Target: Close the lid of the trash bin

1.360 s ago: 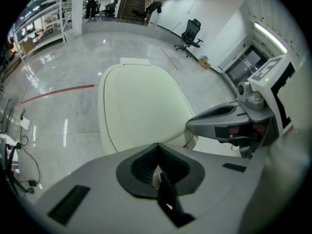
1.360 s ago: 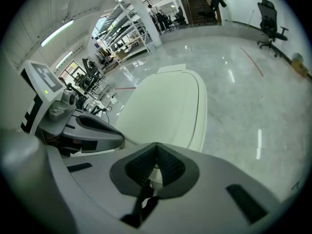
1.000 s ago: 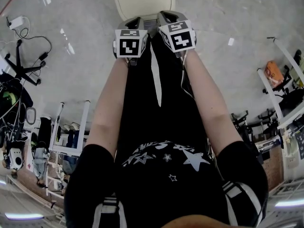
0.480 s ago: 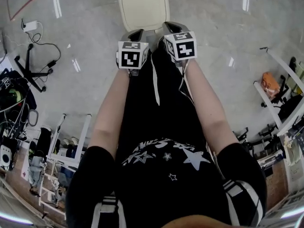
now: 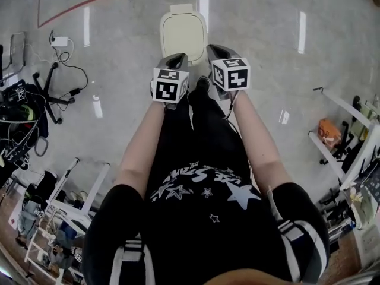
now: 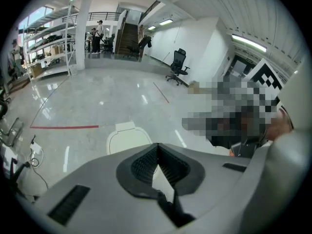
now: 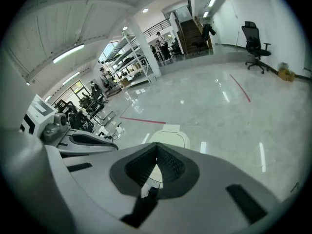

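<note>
A trash bin (image 5: 183, 31) with a cream lid stands on the grey floor ahead of the person; the lid lies flat on top. Both grippers are held side by side at waist height, short of the bin and apart from it. My left gripper (image 5: 178, 58) is shut with nothing between its jaws, and so is my right gripper (image 5: 215, 48). The left gripper view shows the bin (image 6: 127, 139) just beyond the closed left gripper (image 6: 156, 146). From the right gripper view the bin (image 7: 168, 138) sits past the closed right gripper (image 7: 156, 146).
A chair base (image 5: 48, 94), cables and a white power strip (image 5: 59, 40) lie at the left. A red floor line (image 5: 89, 2) runs behind the bin. White racks (image 5: 65, 206) stand at lower left, and white frames with an orange object (image 5: 328, 129) at the right.
The bin has drawn away from the grippers and is now wholly in view. Both grippers stay shut and side by side.
</note>
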The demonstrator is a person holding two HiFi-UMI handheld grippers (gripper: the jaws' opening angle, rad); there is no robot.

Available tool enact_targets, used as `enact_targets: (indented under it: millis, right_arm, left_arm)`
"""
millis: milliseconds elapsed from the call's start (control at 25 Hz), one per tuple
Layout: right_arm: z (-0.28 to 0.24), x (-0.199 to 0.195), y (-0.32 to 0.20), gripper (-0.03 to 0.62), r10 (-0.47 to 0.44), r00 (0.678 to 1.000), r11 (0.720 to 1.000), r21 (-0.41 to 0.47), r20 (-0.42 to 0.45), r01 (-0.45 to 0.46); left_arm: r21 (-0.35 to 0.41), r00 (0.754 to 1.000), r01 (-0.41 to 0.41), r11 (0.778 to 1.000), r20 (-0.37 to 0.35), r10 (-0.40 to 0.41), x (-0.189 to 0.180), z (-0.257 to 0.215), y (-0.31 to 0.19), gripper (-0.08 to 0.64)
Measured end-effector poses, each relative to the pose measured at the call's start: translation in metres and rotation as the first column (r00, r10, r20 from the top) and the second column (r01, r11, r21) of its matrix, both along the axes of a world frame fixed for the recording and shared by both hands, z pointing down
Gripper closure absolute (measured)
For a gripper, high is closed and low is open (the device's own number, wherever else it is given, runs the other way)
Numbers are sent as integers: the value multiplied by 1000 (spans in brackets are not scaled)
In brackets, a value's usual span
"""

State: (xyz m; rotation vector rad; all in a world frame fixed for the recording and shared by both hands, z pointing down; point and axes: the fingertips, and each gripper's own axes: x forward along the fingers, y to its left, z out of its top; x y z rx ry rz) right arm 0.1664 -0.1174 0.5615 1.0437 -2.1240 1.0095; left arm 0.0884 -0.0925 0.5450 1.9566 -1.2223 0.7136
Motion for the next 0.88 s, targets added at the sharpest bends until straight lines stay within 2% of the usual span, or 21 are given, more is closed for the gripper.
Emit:
enact_targets:
  millis: [200, 560, 720, 880]
  right_arm:
    - [-56, -8, -13, 586, -11, 998, 998, 60, 60, 7]
    - [-130, -26, -6, 586, -26, 996, 988, 156, 88, 12]
    - [-149, -31, -2, 586, 45, 993, 979, 191, 107, -65]
    - [-167, -37, 6, 586, 138, 987, 957, 246, 86, -155]
  left_arm:
    - [80, 999, 43, 996, -7, -42, -14, -57, -12, 549]
    - [187, 999, 42, 981, -40, -36, -34, -129, -17, 549]
    - [220, 998, 17, 975, -61, -4, -48, -148, -9, 549]
    - [246, 996, -17, 969, -78, 38, -78, -165, 3, 549]
